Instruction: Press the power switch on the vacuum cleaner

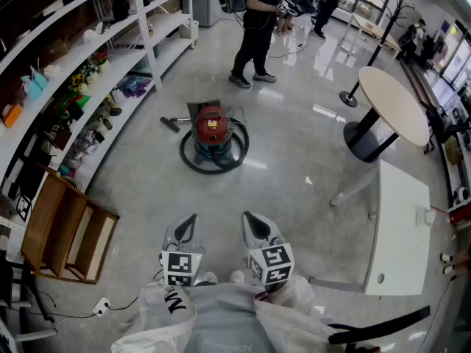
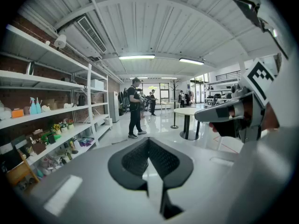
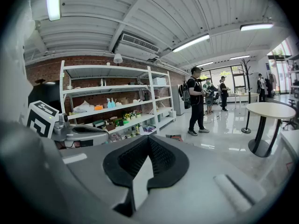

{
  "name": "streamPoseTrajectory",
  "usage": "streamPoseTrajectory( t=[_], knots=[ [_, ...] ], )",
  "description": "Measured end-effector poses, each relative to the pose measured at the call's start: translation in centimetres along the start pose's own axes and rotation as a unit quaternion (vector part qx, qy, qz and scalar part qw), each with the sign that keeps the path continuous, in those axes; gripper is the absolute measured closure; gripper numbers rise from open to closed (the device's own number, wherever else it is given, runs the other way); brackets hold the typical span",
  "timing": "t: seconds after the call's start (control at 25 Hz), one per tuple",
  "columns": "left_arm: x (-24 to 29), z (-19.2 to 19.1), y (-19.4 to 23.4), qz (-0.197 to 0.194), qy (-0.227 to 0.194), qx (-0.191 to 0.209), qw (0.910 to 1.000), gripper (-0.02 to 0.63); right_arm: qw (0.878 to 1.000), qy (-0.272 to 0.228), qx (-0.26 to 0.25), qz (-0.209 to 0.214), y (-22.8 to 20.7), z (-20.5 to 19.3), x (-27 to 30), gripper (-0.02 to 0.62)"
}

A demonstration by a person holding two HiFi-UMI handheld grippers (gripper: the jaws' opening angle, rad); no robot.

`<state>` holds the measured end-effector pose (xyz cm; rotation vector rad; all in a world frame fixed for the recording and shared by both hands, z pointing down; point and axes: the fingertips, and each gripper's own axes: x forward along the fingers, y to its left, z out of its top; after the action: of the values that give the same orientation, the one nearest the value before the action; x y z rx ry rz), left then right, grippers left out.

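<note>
The vacuum cleaner is a red canister with a black hose coiled round its base, standing on the glossy floor in the middle of the head view. Its floor nozzle lies just to its left. My left gripper and right gripper are held side by side close to my body, well short of the vacuum, and both point towards it. Each has its jaws together with nothing between them. In the left gripper view the left gripper hides the floor below; the right gripper view shows the right gripper doing the same.
White shelving with small items runs along the left, and a wooden crate stands at its near end. A round table and a white table are on the right. A person stands beyond the vacuum. A power strip lies near my feet.
</note>
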<state>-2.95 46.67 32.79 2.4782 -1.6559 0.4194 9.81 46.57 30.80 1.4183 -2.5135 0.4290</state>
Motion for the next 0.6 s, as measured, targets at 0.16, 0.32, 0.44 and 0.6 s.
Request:
streamPoseTrajectory(
  t=[0.16, 0.32, 0.44, 0.6],
  knots=[
    [-0.17, 0.06, -0.04, 0.000, 0.001, -0.001, 1.0000, 0.606, 1.000, 0.001, -0.004, -0.001, 0.19, -0.13, 0.03, 0.601],
    [-0.39, -0.18, 0.04, 0.002, 0.002, 0.002, 1.0000, 0.606, 1.000, 0.003, -0.003, 0.002, 0.38, -0.41, 0.01, 0.601],
    [-0.67, -0.19, 0.15, 0.002, 0.002, 0.000, 1.0000, 0.606, 1.000, 0.003, -0.001, 0.002, 0.60, -0.41, 0.02, 0.601],
    [-0.91, -0.25, 0.17, 0.003, 0.003, 0.000, 1.0000, 0.606, 1.000, -0.002, 0.009, 0.000, 0.59, -0.41, 0.06, 0.598]
  ],
)
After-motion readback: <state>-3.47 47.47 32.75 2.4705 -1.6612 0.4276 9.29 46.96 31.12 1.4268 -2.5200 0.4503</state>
